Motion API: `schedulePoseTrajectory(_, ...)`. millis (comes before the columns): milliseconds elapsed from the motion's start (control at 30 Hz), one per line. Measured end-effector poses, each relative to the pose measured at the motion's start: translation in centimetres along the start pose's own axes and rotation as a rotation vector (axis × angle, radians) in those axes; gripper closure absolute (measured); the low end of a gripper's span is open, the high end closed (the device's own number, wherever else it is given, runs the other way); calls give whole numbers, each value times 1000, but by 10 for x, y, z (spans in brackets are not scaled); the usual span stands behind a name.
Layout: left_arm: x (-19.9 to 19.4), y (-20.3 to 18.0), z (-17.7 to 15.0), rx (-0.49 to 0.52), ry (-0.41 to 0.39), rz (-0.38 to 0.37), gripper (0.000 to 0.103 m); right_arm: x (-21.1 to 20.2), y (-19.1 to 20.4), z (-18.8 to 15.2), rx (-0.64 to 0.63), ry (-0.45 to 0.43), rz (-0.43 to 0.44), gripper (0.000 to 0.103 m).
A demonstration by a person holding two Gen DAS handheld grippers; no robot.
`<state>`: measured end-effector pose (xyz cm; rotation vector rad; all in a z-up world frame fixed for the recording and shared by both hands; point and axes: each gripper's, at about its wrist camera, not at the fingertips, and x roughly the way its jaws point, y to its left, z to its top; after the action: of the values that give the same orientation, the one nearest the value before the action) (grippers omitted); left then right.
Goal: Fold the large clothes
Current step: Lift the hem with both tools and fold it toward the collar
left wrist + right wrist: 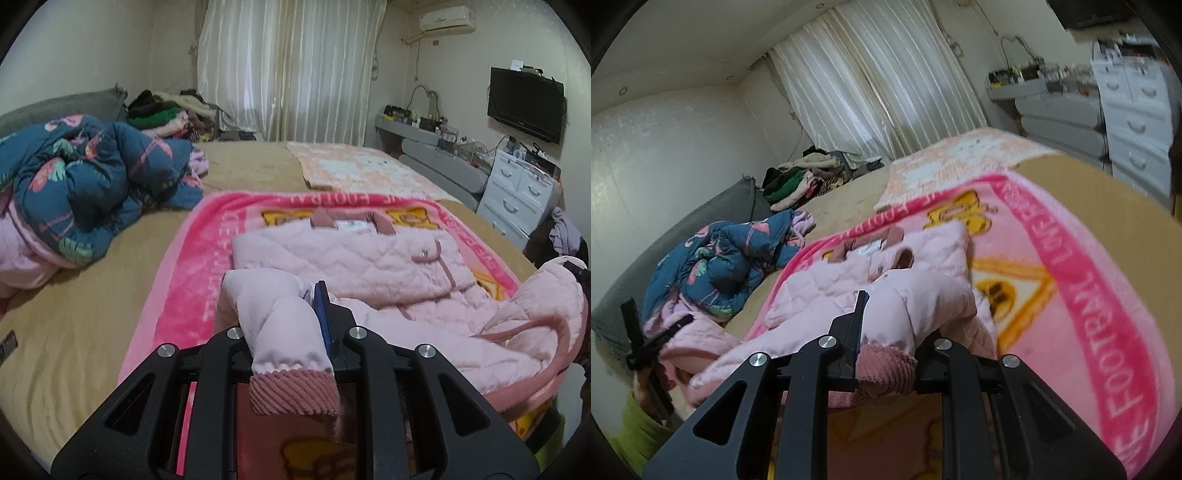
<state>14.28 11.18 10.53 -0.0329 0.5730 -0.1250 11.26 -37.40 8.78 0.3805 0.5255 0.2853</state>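
pink jackets: 1 (369,266) | pink blankets: 1 (192,295) | blue quilts: 1 (92,184) | tongs: 2 (291,325) (890,328)

Left tongs (291,325) and right tongs (890,332), both clamped on cloth, angled downward.

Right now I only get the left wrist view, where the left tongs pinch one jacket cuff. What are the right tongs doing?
Observer: The right tongs are shut on the other cuff of the jacket, with that sleeve bunched between them.
Operator: And who holds the left tongs? My view shows none of that.
Observer: The right wrist view shows a hand in a green sleeve behind the left tongs.
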Motion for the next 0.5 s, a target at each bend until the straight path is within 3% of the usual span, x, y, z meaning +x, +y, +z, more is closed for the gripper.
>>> schedulePoseTrajectory(500,43,14,70,-20,-55,27,90,59,5,78,-30,-99,-43,87)
